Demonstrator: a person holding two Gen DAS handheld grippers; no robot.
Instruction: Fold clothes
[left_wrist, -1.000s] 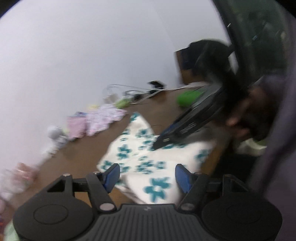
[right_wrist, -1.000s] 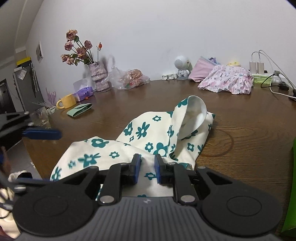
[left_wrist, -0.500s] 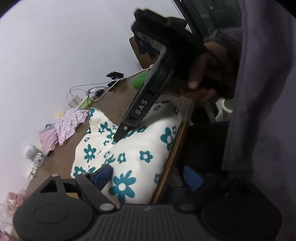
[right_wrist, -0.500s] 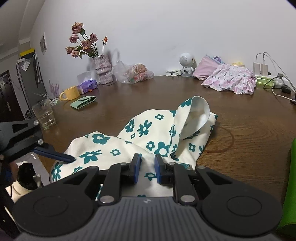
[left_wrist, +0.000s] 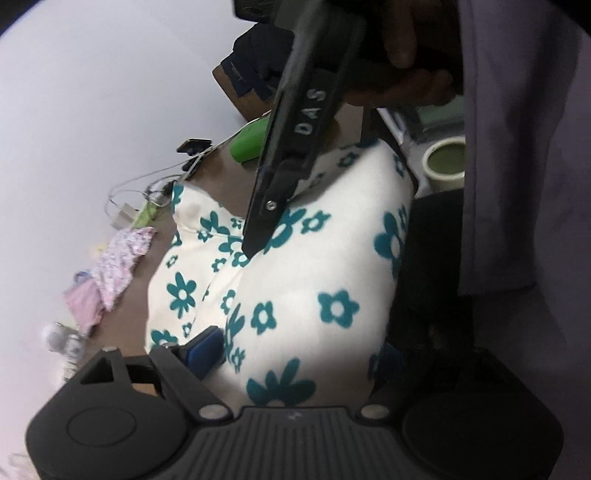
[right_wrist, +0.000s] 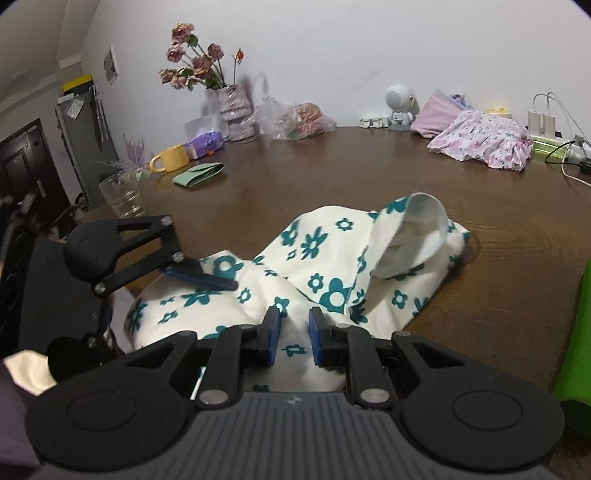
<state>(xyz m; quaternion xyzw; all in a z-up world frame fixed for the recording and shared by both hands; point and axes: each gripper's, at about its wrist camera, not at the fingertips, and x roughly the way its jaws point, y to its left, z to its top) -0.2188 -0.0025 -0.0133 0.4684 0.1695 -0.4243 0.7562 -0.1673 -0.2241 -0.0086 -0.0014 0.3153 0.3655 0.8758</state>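
A white garment with teal flowers lies bunched at the near edge of the brown table, partly hanging over it; it also shows in the left wrist view. My right gripper is shut on a fold of this garment near the table edge. In the left wrist view the right gripper comes down onto the cloth. My left gripper is open, its jaws wide on either side of the hanging cloth. In the right wrist view the left gripper's upper finger lies over the cloth's left end.
A pink floral garment and a folded pink piece lie at the back right by chargers and cables. A vase of flowers, yellow mug, glass, green pouch and a green object stand around.
My left gripper has swung in and closed on the garment's hanging left end, now straddling it. My right gripper keeps its hold and has barely moved.
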